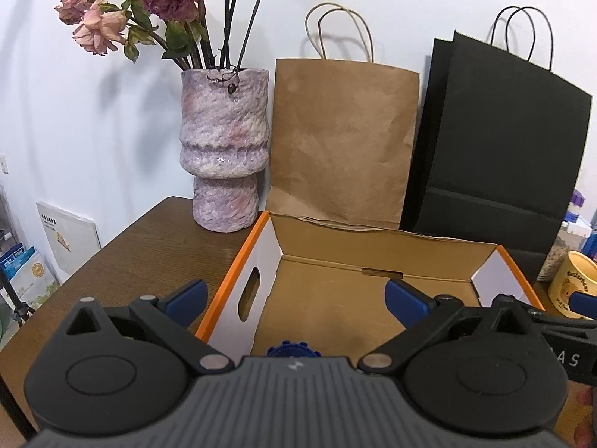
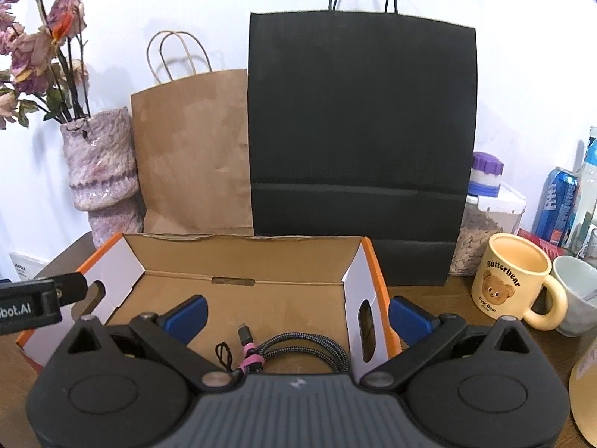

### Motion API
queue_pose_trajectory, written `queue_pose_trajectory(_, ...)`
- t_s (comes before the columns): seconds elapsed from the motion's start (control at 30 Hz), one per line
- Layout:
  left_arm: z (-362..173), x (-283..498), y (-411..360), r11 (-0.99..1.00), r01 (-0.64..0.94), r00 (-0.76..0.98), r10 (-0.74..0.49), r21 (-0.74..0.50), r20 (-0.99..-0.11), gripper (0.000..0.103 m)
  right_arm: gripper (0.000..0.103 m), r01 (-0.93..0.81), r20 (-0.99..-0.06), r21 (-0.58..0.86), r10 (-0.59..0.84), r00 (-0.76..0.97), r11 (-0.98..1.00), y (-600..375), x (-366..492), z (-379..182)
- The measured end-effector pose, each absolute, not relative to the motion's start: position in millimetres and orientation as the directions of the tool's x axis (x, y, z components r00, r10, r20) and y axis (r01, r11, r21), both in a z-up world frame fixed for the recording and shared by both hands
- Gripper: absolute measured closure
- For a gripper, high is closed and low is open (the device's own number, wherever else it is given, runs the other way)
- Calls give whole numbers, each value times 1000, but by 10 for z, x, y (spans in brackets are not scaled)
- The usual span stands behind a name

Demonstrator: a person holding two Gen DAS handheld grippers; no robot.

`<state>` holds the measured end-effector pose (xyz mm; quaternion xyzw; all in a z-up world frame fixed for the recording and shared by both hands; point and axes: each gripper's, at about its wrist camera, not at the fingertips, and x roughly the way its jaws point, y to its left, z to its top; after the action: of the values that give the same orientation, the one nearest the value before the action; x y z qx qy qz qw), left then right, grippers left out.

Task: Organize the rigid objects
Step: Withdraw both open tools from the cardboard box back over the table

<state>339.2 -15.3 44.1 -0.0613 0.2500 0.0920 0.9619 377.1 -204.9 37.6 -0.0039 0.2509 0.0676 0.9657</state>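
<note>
Both tongs hang spread wide and empty over the near edge of the box: the left tongs above its left half, the right tongs with one pad inside and the other just outside the right wall. By my reading the sorting is barely begun. Inside lie only a braided cable bound with a pink strap, and a blue ridged cap half hidden under the left tool; most of the floor is bare. Left to gather, as I judge it, are the rigid pieces on the table to the right: the bear mug, a grey cup touching its handle, a can and jars behind. Open-topped cardboard, the box has orange rims, white end walls with hand slots, and stands before two paper bags
</note>
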Motion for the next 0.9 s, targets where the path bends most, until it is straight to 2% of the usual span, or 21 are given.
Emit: queue_pose_trajectory(0.9, 683, 2393, 6, 981, -176, 895, 127, -78, -428, 0, 0, -175, -419, 3, 160, 894, 985, -2284, 2785, 569)
